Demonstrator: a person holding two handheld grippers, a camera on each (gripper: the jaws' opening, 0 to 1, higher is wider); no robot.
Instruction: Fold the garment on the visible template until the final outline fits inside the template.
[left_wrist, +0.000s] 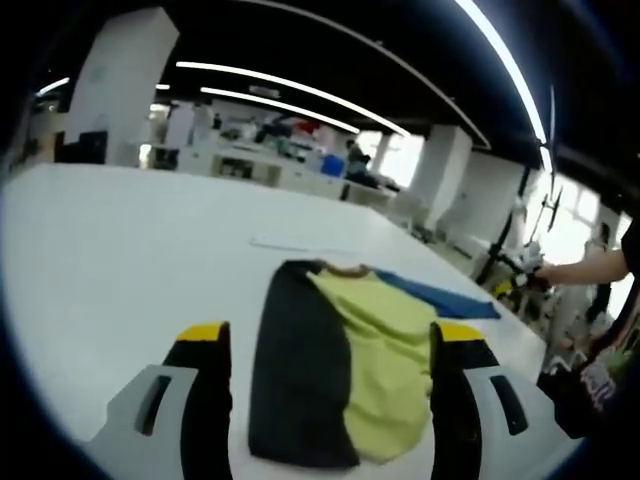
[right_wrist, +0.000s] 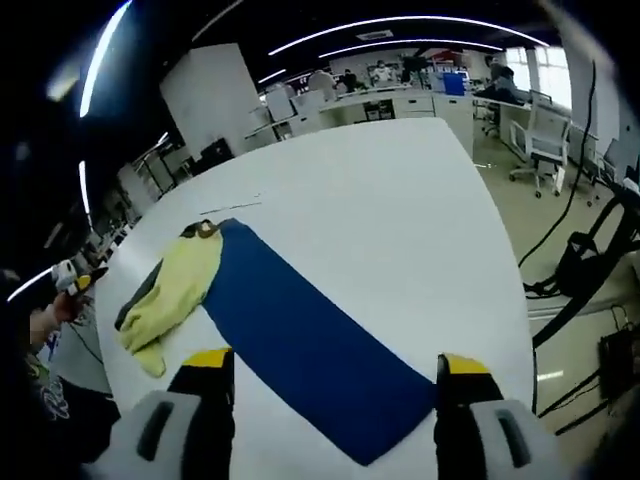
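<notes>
A garment (left_wrist: 340, 360), yellow-green with a black side panel, lies folded lengthwise on the white table (left_wrist: 120, 250). Under its far end a blue template (left_wrist: 445, 297) sticks out to the right. My left gripper (left_wrist: 332, 335) hovers open above the garment's near end, its jaws wide apart and empty. In the right gripper view the long blue template (right_wrist: 310, 340) runs diagonally, with the garment (right_wrist: 175, 285) covering only its far left end. My right gripper (right_wrist: 336, 362) is open over the template's near end and holds nothing. The left gripper (right_wrist: 75, 278) appears at the far left in a hand.
A thin pale line (left_wrist: 300, 243) lies on the table beyond the garment. The table edge (right_wrist: 500, 230) drops to a floor with office chairs (right_wrist: 545, 140) and cables. Desks and shelves (left_wrist: 260, 160) stand behind. A person's arm (left_wrist: 590, 265) reaches in at the right.
</notes>
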